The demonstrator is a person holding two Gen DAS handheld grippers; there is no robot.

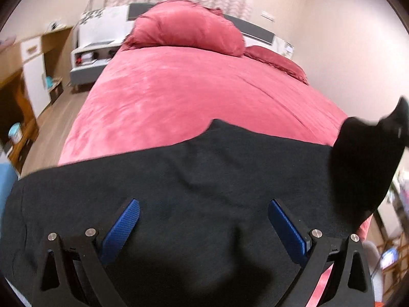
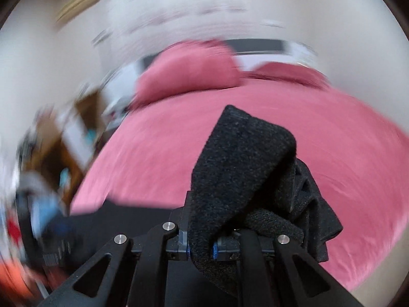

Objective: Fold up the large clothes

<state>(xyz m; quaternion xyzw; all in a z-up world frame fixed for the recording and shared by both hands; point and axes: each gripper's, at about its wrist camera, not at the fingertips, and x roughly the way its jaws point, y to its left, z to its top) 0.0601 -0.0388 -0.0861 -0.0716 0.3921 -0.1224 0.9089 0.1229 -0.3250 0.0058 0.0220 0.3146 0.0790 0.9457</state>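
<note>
A large black garment (image 1: 204,176) lies spread across the near end of a bed with a red cover (image 1: 179,89). My left gripper (image 1: 202,220) is open just above the garment, its blue-padded fingers (image 1: 122,227) wide apart and empty. At the right edge of that view a lifted black corner (image 1: 363,168) rises off the bed. My right gripper (image 2: 200,248) is shut on a bunched fold of the black garment (image 2: 242,158), which stands up and drapes over the fingers. The right wrist view is motion-blurred.
A red pillow (image 1: 186,28) and a flatter red one (image 1: 276,61) lie at the headboard. A white nightstand (image 1: 89,58) and wooden cabinets (image 1: 30,71) stand left of the bed. Wood floor (image 1: 56,122) runs along the left side.
</note>
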